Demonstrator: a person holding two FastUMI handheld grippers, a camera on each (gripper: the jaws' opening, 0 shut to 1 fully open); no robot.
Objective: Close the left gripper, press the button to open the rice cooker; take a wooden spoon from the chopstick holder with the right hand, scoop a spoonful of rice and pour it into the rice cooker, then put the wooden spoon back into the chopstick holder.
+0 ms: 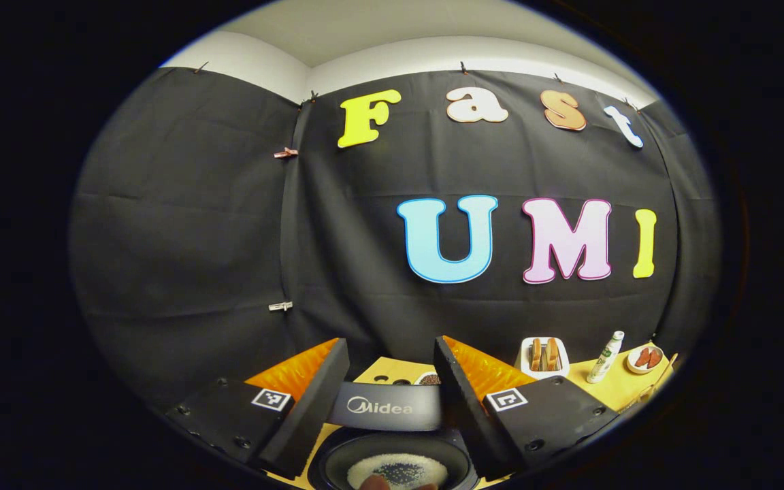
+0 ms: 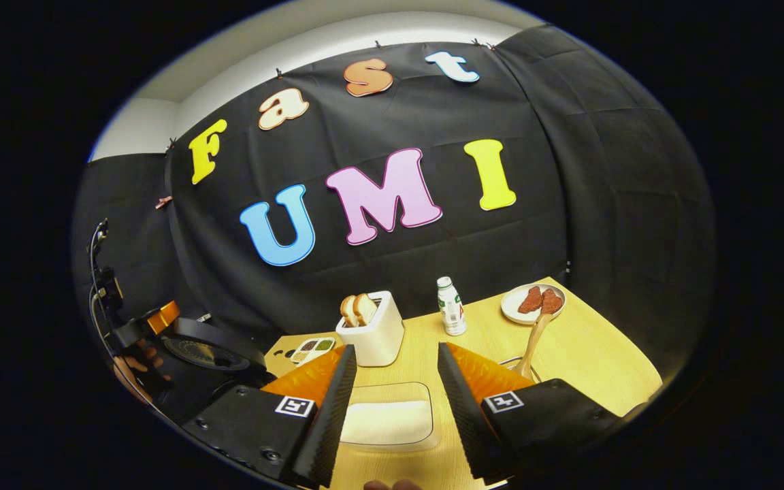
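Observation:
The rice cooker stands open right under my left gripper (image 1: 390, 355). Its raised lid (image 1: 386, 407) fills the gap between the open fingers, and the dark inner pot (image 1: 337, 457) below holds a layer of white rice (image 1: 397, 469). My right gripper (image 2: 396, 354) is open and holds nothing; it hovers over a clear container of rice (image 2: 386, 420). The wooden spoon (image 2: 535, 337) stands upright in the wire chopstick holder (image 2: 520, 366), to the right of the right finger. In the right gripper view the open rice cooker (image 2: 205, 348) sits far left, with the other gripper (image 2: 135, 335) and a hand by it.
On the wooden table (image 2: 589, 367) stand a white toaster (image 2: 373, 333) with two bread slices, a small bottle (image 2: 451, 306), a plate of meat (image 2: 531, 303) and a small divided dish (image 2: 314, 349). The left gripper view shows the toaster (image 1: 544, 357), bottle (image 1: 605, 357) and plate (image 1: 644, 358) far right.

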